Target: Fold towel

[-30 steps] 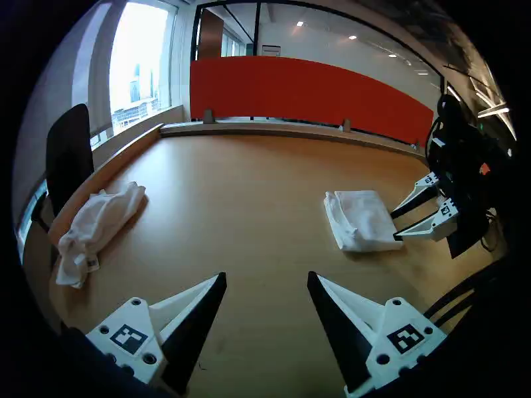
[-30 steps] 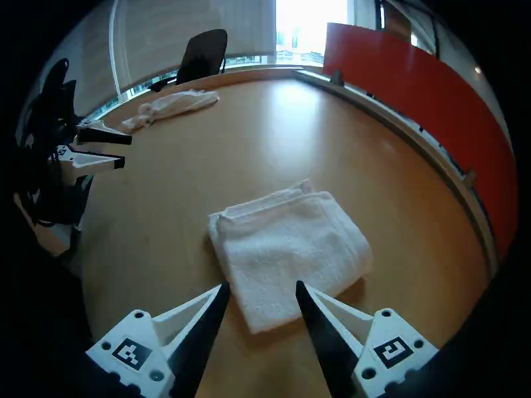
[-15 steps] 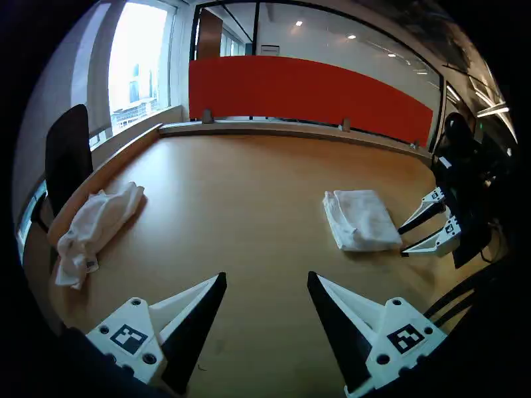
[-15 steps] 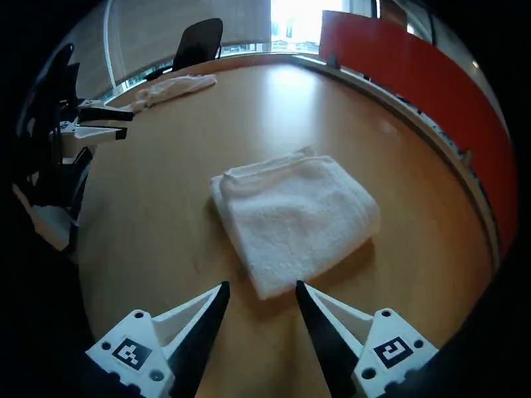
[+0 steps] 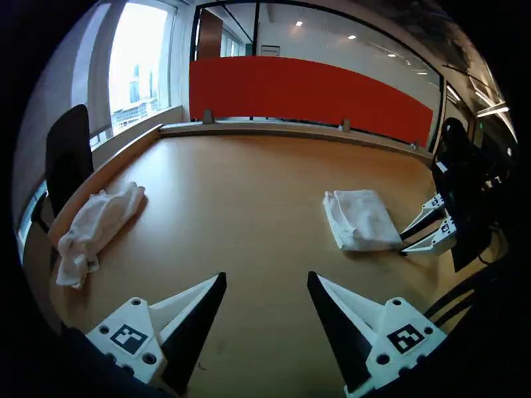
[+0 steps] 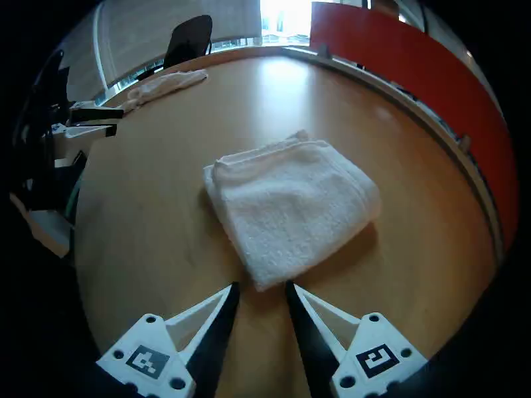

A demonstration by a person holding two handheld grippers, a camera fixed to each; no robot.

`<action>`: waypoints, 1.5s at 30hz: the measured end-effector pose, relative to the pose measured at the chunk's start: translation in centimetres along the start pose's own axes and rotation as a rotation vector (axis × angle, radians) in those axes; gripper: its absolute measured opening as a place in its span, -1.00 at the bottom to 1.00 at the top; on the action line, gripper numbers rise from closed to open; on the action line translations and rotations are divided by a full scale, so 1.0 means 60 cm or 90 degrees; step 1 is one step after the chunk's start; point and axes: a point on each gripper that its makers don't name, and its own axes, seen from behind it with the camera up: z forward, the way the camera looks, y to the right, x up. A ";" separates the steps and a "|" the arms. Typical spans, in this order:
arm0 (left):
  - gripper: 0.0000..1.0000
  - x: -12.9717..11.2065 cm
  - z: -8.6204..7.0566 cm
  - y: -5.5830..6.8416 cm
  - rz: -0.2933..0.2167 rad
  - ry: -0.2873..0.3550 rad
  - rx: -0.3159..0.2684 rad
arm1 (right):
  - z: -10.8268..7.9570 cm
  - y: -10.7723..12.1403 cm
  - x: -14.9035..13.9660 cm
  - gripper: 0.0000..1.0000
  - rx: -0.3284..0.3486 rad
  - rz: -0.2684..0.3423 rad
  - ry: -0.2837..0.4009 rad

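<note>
The right gripper [image 6: 260, 288] hovers low over the table [image 6: 152, 219], and the folded towel [image 6: 292, 199] lies directly ahead of it, with its near corner pointing at the gap between the two fingers and almost reaching the tips. I cannot tell if the corner is already a little inside the gap, but the fingers do not press on it; the jaws are released, with only a narrow gap, and hold nothing. The towel lies cornerwise to these jaws: its slightly longer side goes from the near corner away to the right, the other side away to the left. It is white terry, folded into a thick and nearly square packet, with stacked layers visible along its left and far edges and a soft, rounded top. In the left gripper view the same towel [image 5: 358, 219] lies far to the right, just beside the tips of the right gripper [image 5: 425, 235], so the right one is clearly the nearer. The left gripper [image 5: 265, 312] is well apart from it, its jaws spread wide and empty over bare wood. A second towel [image 5: 96, 225] lies crumpled in a long heap at the table edge near a dark chair [image 5: 66, 156], on the left gripper's side and not yet folded. To my judgement the packet looks finished or close to it, so any coming move depends on that near corner: a short push forward would bring it between the right fingers
</note>
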 end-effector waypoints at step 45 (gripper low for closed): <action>0.81 0.039 0.000 -0.001 -0.001 0.032 -0.015 | -0.136 0.088 0.279 -0.93 -0.052 -0.095 0.137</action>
